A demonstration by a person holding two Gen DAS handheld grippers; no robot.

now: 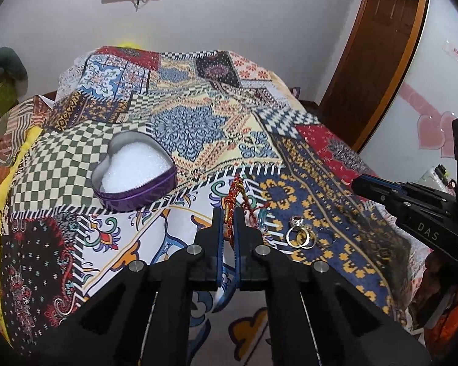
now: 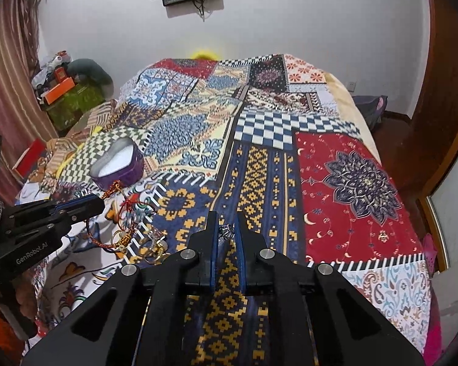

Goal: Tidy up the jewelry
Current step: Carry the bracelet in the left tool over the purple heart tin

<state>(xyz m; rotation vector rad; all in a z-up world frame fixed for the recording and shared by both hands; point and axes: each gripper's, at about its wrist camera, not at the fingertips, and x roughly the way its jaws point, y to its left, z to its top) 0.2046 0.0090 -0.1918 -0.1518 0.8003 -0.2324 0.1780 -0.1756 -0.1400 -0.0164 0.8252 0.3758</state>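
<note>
The left gripper [image 1: 229,218] had its two blue-lined fingers pressed in on a red-and-gold braided bracelet [image 1: 232,196], a thick twisted cord whose upper end stuck out past the fingertips and fanned into thin red threads. From the right wrist view the same cord [image 2: 114,189] rose from the left tool's tip, and a darker braided loop with a gold bead [image 2: 107,242] trailed down onto the cloth below it. The right gripper [image 2: 226,230] was nearly closed on a small silvery, openwork piece [image 2: 226,231]; what kind of jewel it was could not be told. On the patchwork bedspread [image 1: 198,128], just right of the left tool's fingers, lay gold rings [image 1: 300,236] overlapping one another, one topped with a pale stone setting, with a thinner silver ring [image 1: 325,238] beside them on the blue-and-yellow patch. Ahead and to the left stood a purple heart-shaped tin [image 1: 136,172], open, its inside lined with white padding, resting on the green checkered patch, apart from the rings.
</note>
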